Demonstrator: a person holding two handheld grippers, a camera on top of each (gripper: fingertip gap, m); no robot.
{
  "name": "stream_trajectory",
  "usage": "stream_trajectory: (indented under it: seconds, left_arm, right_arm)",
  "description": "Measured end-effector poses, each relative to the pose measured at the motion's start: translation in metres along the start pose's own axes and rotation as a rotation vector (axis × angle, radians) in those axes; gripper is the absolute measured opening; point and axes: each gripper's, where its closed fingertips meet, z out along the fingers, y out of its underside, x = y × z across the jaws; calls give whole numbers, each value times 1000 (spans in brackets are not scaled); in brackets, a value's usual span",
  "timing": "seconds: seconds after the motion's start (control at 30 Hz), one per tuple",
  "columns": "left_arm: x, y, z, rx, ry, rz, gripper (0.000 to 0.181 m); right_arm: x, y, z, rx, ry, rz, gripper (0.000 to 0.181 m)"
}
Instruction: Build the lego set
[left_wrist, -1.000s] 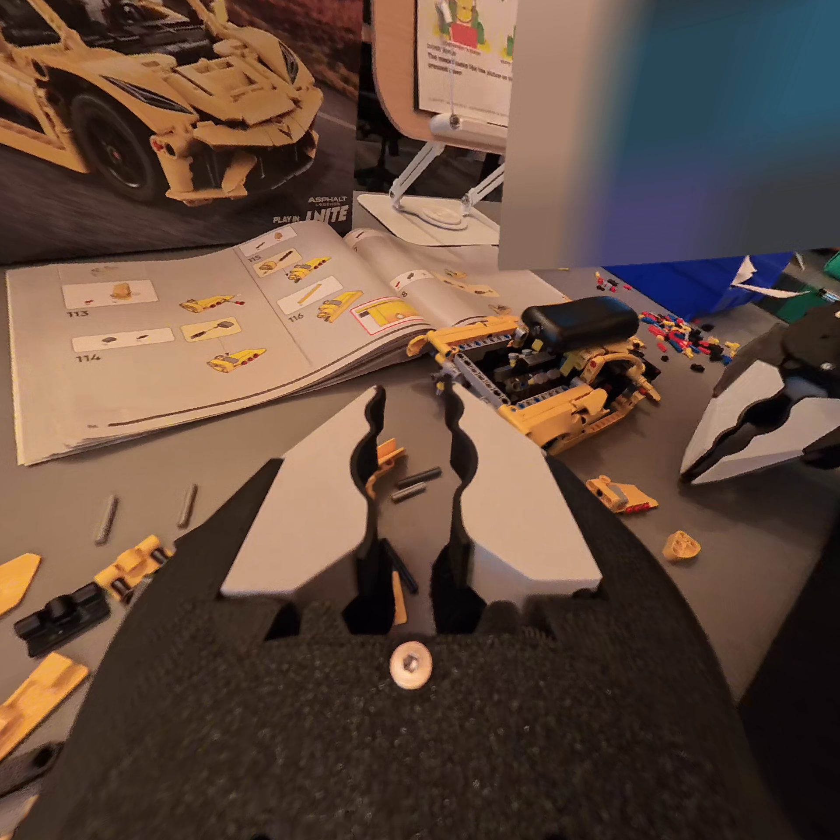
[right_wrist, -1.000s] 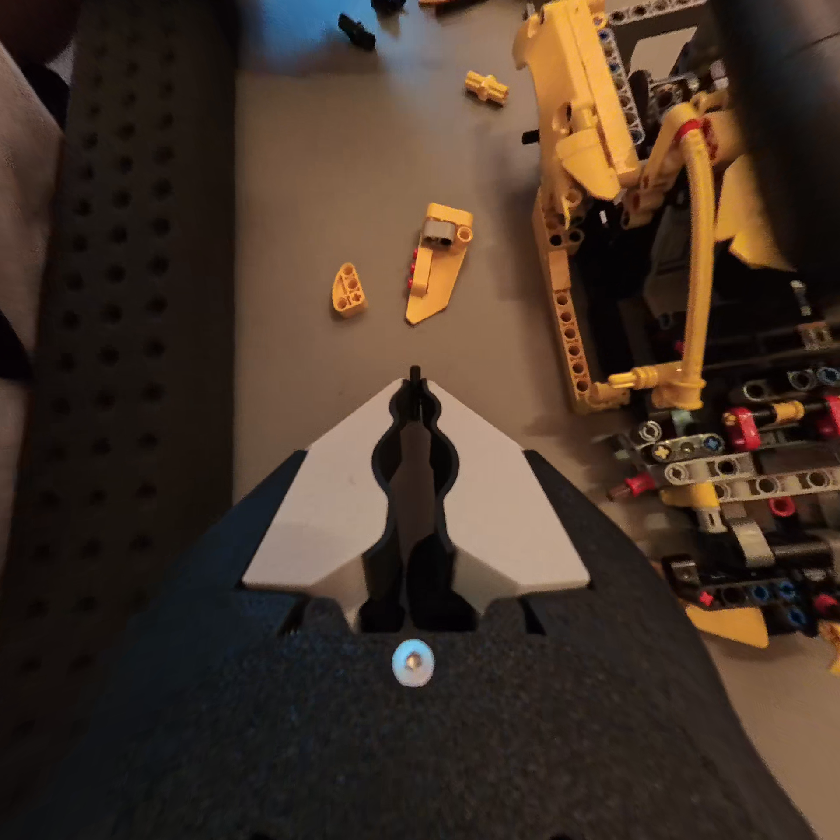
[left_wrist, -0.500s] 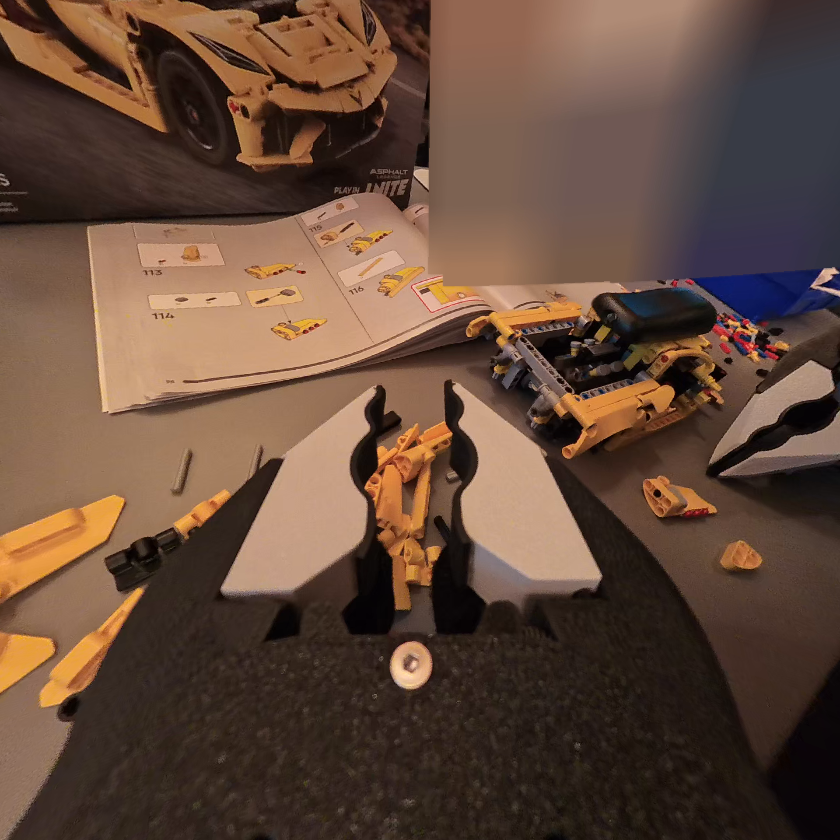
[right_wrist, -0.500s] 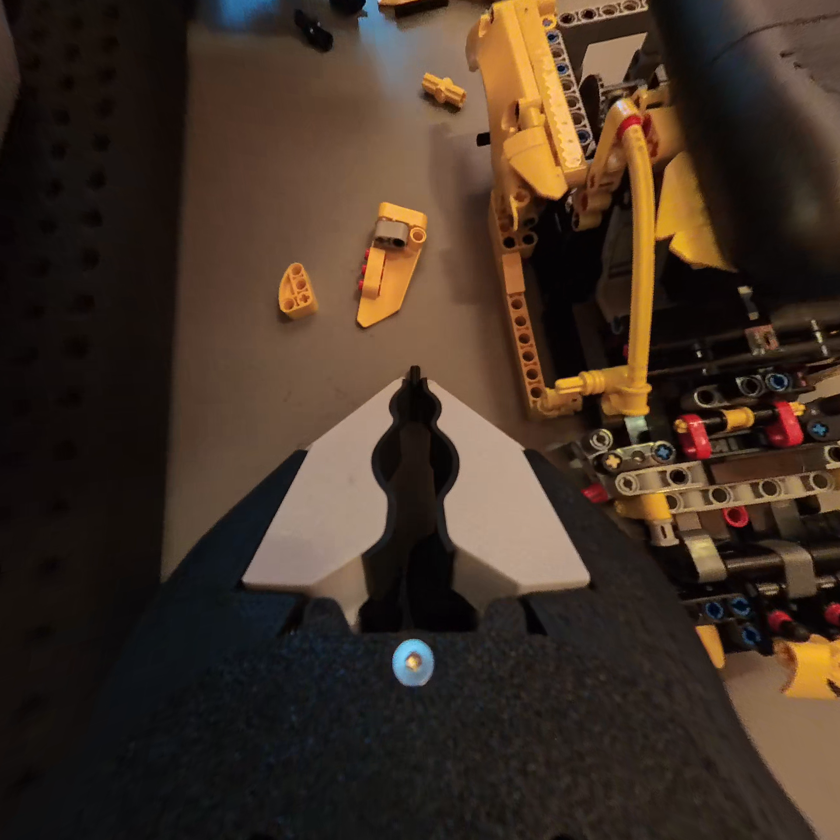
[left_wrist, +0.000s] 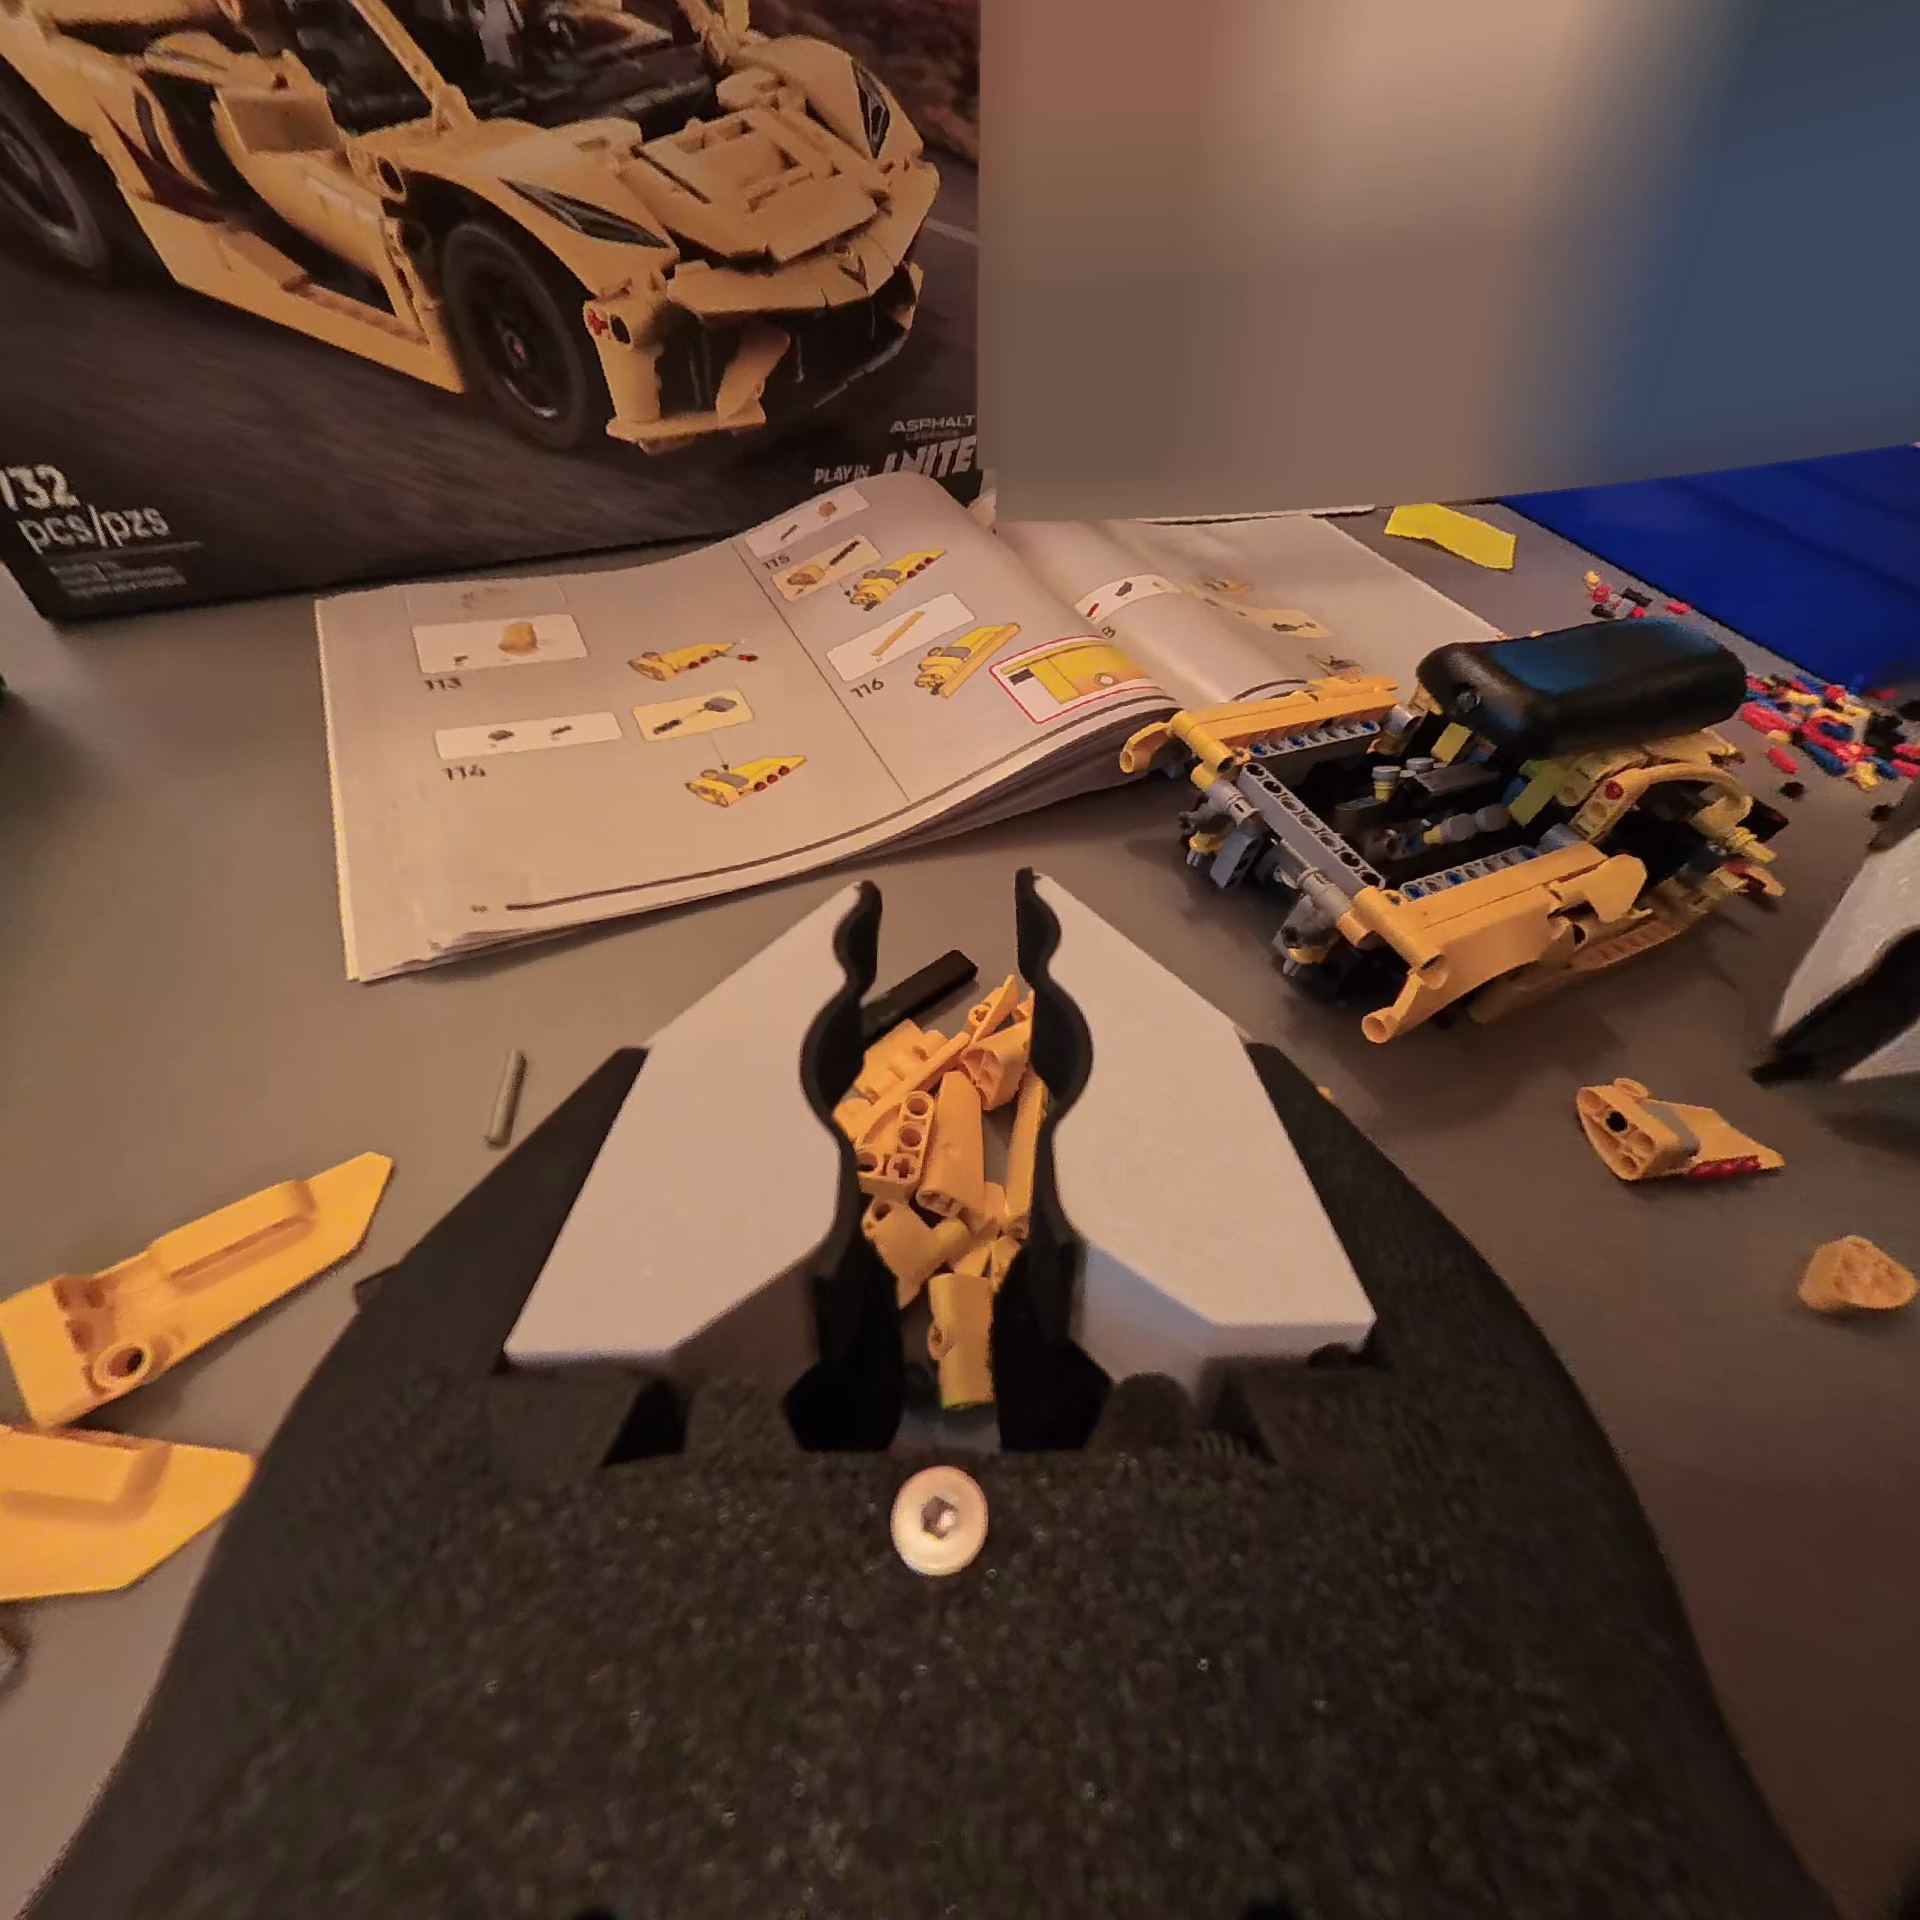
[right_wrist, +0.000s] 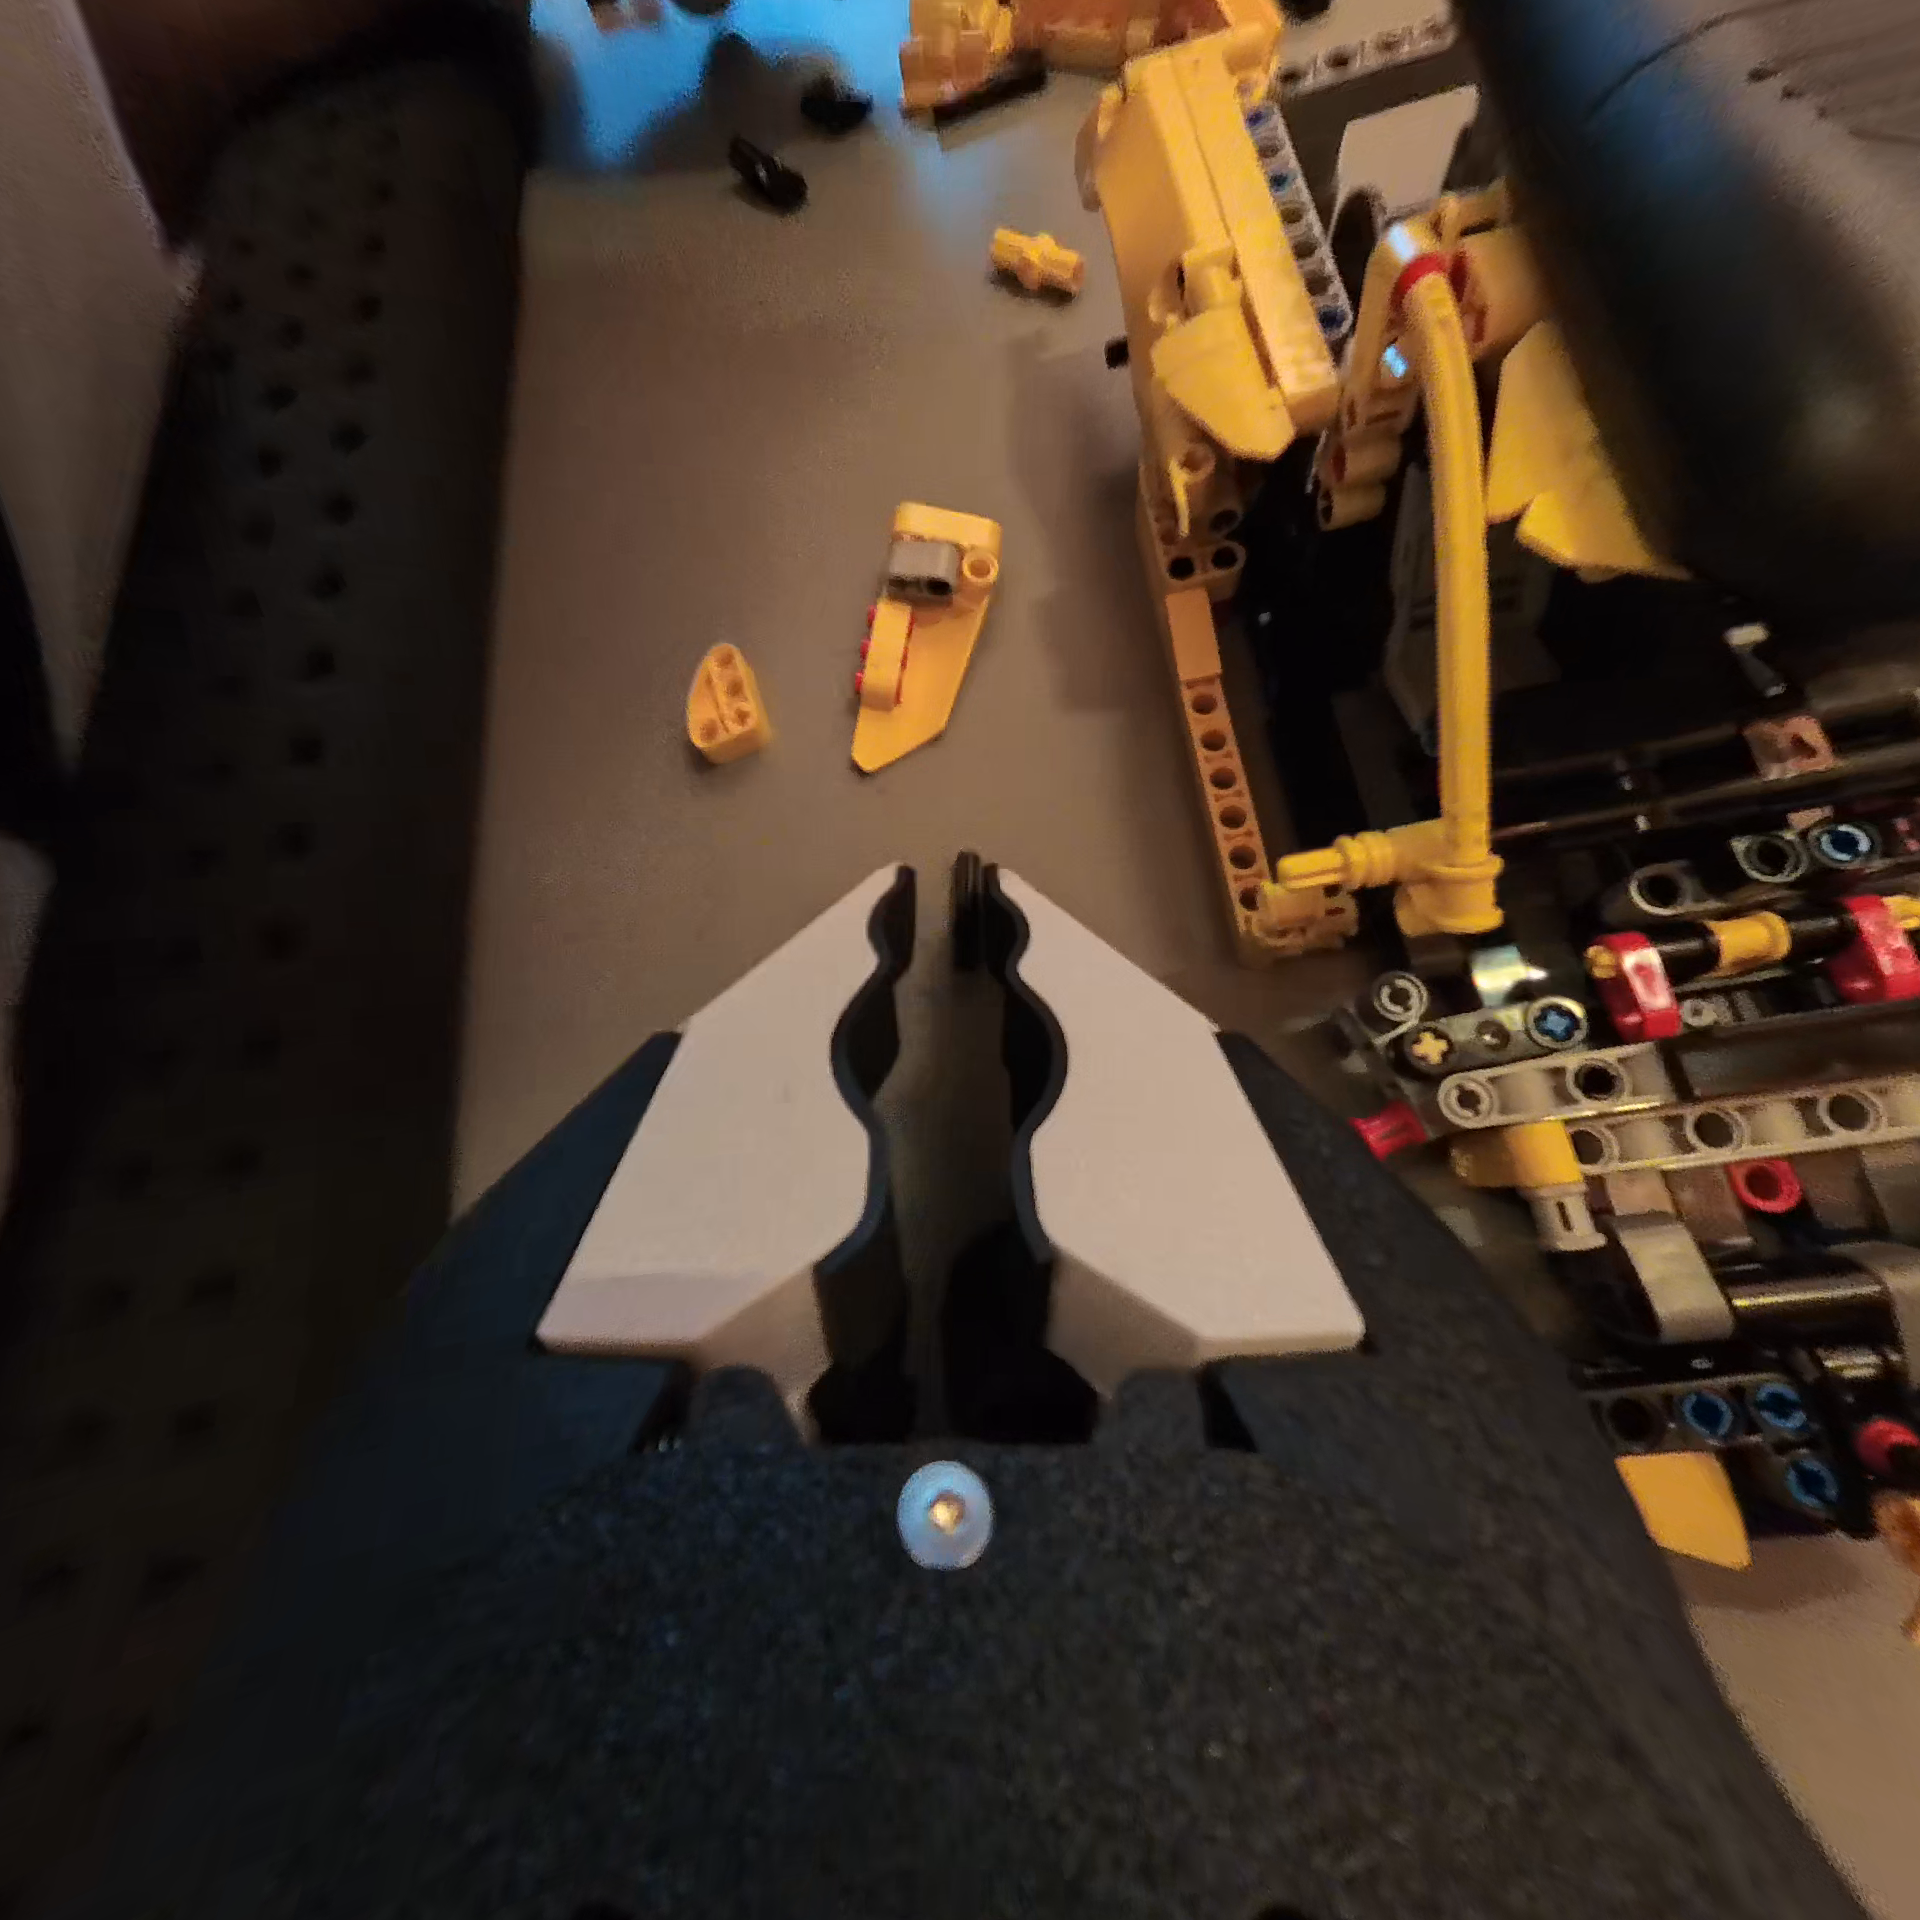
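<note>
- An open instruction booklet (left_wrist: 727, 727) and the set's box (left_wrist: 468, 281) lie toward the grey worktop's (left_wrist: 208, 935) far edge.
- The half-built yellow car (left_wrist: 1475, 831) sits beside the booklet, lengthwise across the worktop.
- Left gripper (left_wrist: 943, 914), spread, empty, hovers over a heap of small yellow pieces (left_wrist: 935, 1153).
- Right gripper (right_wrist: 937, 883) is slightly parted; a small black piece (right_wrist: 966, 909) clings to one finger.

My work surface is a plain grey tabletop (left_wrist: 208, 935), matte and dim under warm, yellowish light that leaves the near corners in shadow. Along its edge on my right-hand side runs a dark perforated panel (right_wrist: 260, 623), dotted with rows of small holes, and beside that I catch a strip of pale fabric (right_wrist: 62, 312). At the far right of the table lies a flat bright blue sheet (left_wrist: 1766, 551), and a cool blue glow tints the surface at the far end.
</note>
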Motion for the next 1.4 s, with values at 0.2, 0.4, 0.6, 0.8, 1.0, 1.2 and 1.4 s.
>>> stream_trajectory:
  seconds: [0.2, 0.4, 0.6, 0.8, 1.0, 1.2, 1.4]
  left_arm:
    - [10, -9, -6, 52, 0, 86, 26]
    - [18, -14, -11, 87, 21, 93, 26]
    - [25, -18, -14, 115, 29, 127, 26]
    - [33, -15, -11, 95, 42, 157, 26]
    - [63, -13, -11, 80, 158, 226, 26]
    - [158, 29, -24, 36, 380, 771, 26]
    - [226, 39, -48, 131, 547, 877, 28]
  right_arm:
    - [-3, -24, -13, 106, 34, -9, 15]
    - [-32, -35, 11, 84, 24, -74, 26]
    - [-36, -28, 15, 47, 148, -148, 27]
    - [-51, -23, 32, -21, 76, -117, 29]
    - [-48, -19, 45, -97, 191, -236, 15]
    - [-59, -37, 29, 37, -19, -12, 14]
    - [-83, -72, -4, 268, -411, 225, 14]
